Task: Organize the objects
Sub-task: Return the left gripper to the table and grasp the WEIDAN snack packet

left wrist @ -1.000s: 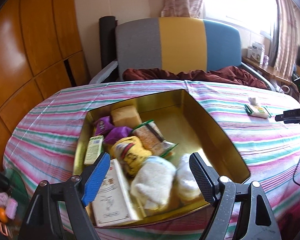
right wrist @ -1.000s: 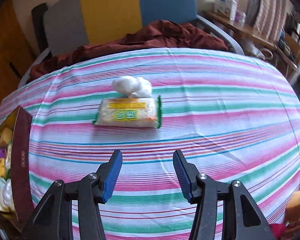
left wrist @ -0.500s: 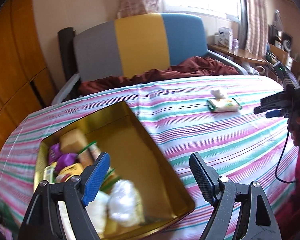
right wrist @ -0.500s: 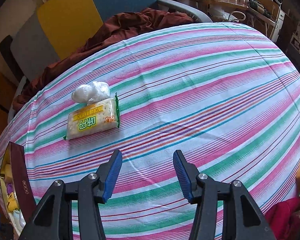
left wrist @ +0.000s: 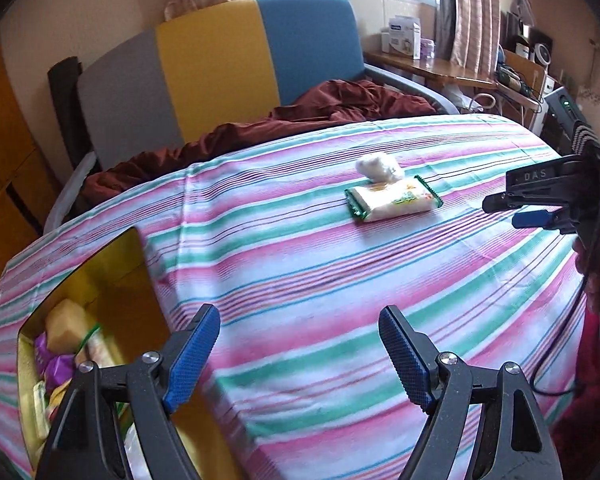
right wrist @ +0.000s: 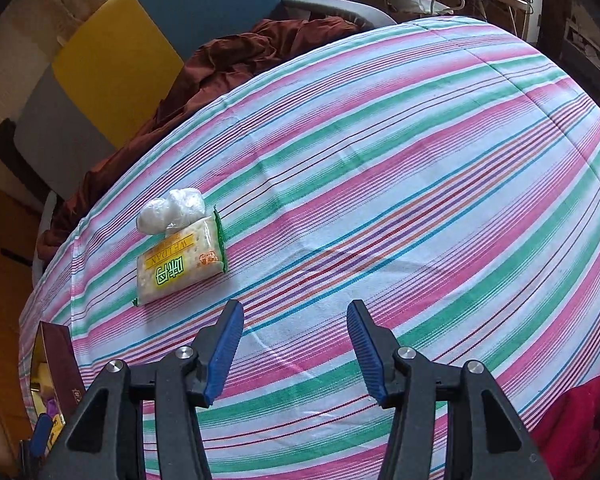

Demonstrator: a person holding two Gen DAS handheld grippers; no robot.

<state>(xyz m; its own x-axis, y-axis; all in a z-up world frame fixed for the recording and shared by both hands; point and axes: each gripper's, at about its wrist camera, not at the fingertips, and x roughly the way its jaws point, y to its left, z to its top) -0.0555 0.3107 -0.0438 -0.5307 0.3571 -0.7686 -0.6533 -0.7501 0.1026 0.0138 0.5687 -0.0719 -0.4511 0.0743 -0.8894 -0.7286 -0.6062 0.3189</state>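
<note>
Striped cloth in pink, green and white covers the table, with a tri-colour chair behind. Two things are left out: a glossy flat cracker pack and, touching its far end, a crinkly white bundle. The gold-lined box at the table's left edge already holds snacks. Both claws gape empty, the left gripper wider than the right gripper. I'd take the pack across its short width, squeezing gently, since crackers snap and slick film slips, then lift it clear of the bundle.

"WEIDAN" on cracker packet (yellow band), "DAS" on right tool
</note>
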